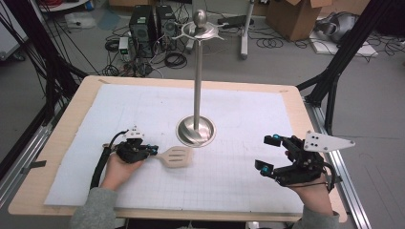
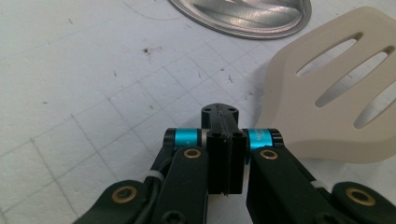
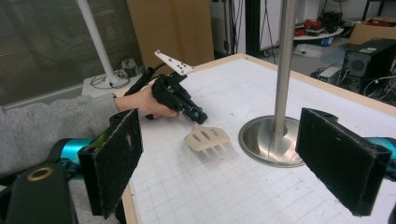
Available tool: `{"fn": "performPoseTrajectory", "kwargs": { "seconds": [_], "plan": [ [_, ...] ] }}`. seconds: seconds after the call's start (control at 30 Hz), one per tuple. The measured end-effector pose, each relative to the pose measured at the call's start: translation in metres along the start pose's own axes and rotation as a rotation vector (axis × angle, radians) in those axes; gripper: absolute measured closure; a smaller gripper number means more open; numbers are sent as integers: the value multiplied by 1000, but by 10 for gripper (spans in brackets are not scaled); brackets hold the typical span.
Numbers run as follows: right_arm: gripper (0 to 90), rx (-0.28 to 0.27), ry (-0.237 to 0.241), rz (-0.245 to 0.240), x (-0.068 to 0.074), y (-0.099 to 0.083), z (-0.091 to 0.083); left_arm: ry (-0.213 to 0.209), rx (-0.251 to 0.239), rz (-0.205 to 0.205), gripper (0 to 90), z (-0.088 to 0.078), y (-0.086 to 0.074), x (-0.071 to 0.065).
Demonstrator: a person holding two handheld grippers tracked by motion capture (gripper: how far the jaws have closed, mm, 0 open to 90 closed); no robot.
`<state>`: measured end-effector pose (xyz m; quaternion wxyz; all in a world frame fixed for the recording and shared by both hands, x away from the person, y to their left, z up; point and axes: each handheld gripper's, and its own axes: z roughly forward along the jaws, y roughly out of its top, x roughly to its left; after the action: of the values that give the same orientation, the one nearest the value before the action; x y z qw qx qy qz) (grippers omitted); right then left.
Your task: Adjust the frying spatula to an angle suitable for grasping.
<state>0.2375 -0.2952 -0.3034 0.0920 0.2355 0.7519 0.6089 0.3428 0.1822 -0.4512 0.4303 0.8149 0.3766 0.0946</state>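
A beige slotted spatula (image 1: 175, 157) sticks out to the right of my left gripper (image 1: 152, 150), just in front of the metal stand's round base (image 1: 196, 132). In the left gripper view the jaws are pressed together, and the spatula's head (image 2: 327, 107) spreads out at their right. From the right gripper view the spatula (image 3: 207, 137) hangs off the left gripper (image 3: 198, 115), slightly above the paper with a shadow under it. My right gripper (image 1: 267, 153) rests at the right of the table, open and empty, with its wide-apart pads (image 3: 116, 163) framing the stand's base (image 3: 268, 140).
The stand's tall pole (image 1: 197, 81) rises from the table's middle to a hooked top with a ball (image 1: 199, 26). White gridded paper (image 1: 239, 114) covers the wooden table (image 1: 62, 138). Computers, cables and cardboard boxes sit on the floor beyond the far edge.
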Motion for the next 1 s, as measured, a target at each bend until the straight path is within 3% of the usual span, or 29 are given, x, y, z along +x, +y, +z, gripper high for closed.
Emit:
{"fn": "performPoseTrajectory", "kwargs": {
  "seconds": [0.13, 0.33, 0.5, 1.0],
  "plan": [
    [137, 1, 6, -1, -1, 0, 3, -10, 1, -9, 897, 0, 0, 2],
    [137, 9, 16, -4, -2, 1, 8, 20, 0, 12, 899, 0, -1, -3],
    [137, 11, 16, 3, -4, 0, 8, 21, -5, 9, 899, 0, -1, -4],
    [138, 19, 12, -1, -3, 0, 9, -18, 30, 65, 899, -4, 0, -15]
  ]
}}
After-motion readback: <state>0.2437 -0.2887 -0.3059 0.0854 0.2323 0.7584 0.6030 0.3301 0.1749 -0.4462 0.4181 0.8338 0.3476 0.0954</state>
